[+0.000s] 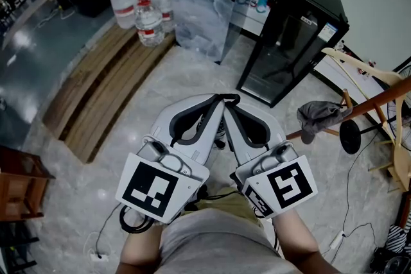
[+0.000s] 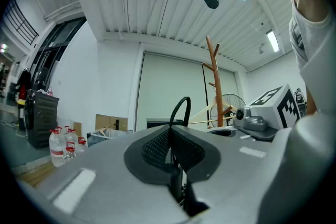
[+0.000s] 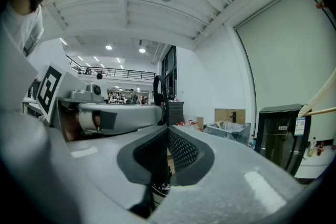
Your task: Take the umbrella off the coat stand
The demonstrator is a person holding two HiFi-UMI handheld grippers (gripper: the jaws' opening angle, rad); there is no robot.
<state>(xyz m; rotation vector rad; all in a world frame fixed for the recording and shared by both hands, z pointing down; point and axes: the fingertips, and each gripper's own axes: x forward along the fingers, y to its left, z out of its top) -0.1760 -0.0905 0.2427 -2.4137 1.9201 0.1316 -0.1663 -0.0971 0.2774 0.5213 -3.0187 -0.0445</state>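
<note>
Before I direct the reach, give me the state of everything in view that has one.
Left gripper: shut, empty.
Right gripper: shut, empty.
Coat stand: upright.
Umbrella: folded, hanging on the coat stand, untouched.
Black fridge: door closed.
Water bottles: upright, capped.

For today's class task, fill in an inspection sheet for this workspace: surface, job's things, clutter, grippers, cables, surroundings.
Surface: pale stone-look floor; no table seen.
Job's things: wooden coat stand at right; a grey bundle, probably the umbrella, hangs on it.
Clutter: water bottles, wooden boards, plastic-wrapped box.
Grippers: left gripper and right gripper both shut, empty, side by side, clear of the stand.
Cables: cable trails over the floor at right.
Surroundings: black glass-door fridge, white wall.
</note>
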